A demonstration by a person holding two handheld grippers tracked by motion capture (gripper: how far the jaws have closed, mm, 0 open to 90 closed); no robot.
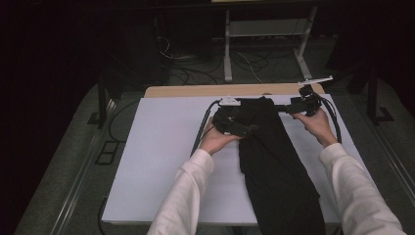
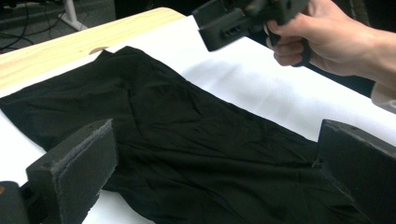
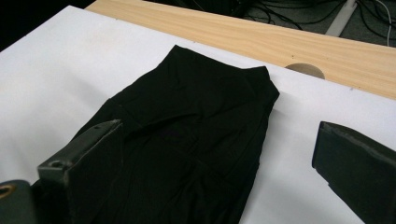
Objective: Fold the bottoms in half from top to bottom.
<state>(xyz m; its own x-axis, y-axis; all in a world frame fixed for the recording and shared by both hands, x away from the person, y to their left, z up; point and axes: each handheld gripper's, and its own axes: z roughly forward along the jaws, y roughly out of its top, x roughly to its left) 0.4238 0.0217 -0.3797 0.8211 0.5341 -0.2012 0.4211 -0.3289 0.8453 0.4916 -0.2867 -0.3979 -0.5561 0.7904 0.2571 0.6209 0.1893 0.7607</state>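
A black garment lies lengthwise on the white board, its far end near the table's back edge and its near end hanging over the front. My left gripper hovers at the garment's far left side. In the left gripper view, the left gripper stands open with the wrinkled garment below its jaws. My right gripper is at the far right corner of the cloth. It is open, and the garment's folded end lies under it. Neither holds anything.
A bare wooden strip with a round hole runs behind the white board. Cables and a white frame stand on the floor beyond the table. The other hand with its gripper is near the top of the left gripper view.
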